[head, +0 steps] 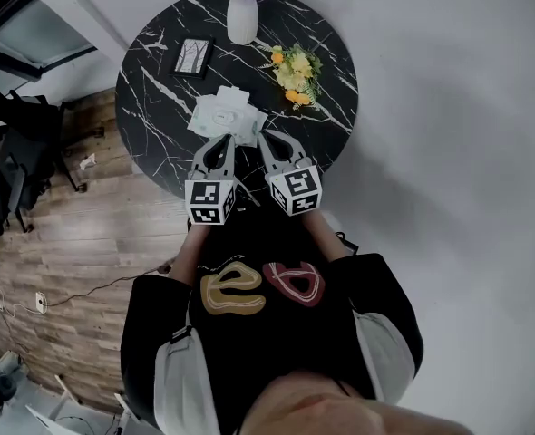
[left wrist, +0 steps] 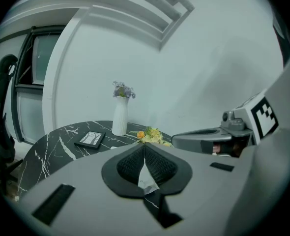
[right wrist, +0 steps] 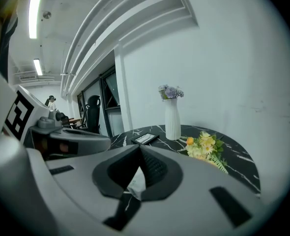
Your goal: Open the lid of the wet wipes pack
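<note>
The white wet wipes pack [head: 222, 114] lies flat on the round black marble table [head: 150, 107], near its front edge. My left gripper [head: 224, 141] is at the pack's near edge, and my right gripper [head: 264, 140] is at its near right corner. In the left gripper view the left gripper [left wrist: 144, 151] has its jaws together, with a thin white strip of the pack [left wrist: 146, 177] between the pads. The right gripper [right wrist: 139, 151] is also shut, with a white sliver of the pack [right wrist: 136, 183] in its pads. The lid itself cannot be made out.
Behind the pack stand a white vase [head: 242, 16] of purple flowers, a small picture frame [head: 193, 57] and a bunch of yellow flowers [head: 295, 72]. Wooden floor [head: 86, 243] and a black chair [head: 4, 152] lie to the left. A white wall runs behind the table.
</note>
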The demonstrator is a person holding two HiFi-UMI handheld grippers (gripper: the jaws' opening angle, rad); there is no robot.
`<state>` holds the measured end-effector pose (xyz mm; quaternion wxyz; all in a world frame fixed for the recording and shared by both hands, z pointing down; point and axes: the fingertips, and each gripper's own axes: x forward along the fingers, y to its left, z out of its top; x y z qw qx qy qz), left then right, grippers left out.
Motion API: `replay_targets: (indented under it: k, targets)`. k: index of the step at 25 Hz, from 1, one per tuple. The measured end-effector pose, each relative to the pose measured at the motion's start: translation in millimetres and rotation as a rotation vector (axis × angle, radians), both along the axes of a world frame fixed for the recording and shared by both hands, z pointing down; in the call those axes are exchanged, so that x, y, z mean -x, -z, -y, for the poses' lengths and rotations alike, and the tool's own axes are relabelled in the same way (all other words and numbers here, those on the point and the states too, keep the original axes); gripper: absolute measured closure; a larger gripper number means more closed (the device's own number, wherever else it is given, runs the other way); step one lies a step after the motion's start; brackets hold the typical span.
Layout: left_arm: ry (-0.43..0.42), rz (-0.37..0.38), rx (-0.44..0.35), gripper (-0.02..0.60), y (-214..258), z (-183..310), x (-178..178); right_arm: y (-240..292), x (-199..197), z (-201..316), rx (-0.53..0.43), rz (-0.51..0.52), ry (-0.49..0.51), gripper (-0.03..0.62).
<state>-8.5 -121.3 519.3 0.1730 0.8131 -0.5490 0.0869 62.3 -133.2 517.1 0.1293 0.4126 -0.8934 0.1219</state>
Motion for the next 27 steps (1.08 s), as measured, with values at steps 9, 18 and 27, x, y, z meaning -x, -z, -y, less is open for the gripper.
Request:
replay_targets:
  k: [9,18,27]
  targets:
    - [-0.002,0.029,-0.002,0.563,2.3,-3.5,-0.8,-2.9,1.7,-7.0,0.0,-0.026,0.007,0.583]
    - [-0.011,0.041,0.02,0.563,-4.7,-11.5,-5.6,-11.8,-1.5,-15.7,0.018,-0.057,0.025,0.583]
    - [0.012,0.071,0.043,0.563,-13.2,-21.7,-1.6,-16.2,2.7,-23.8,0.013,-0.062,0.071,0.585]
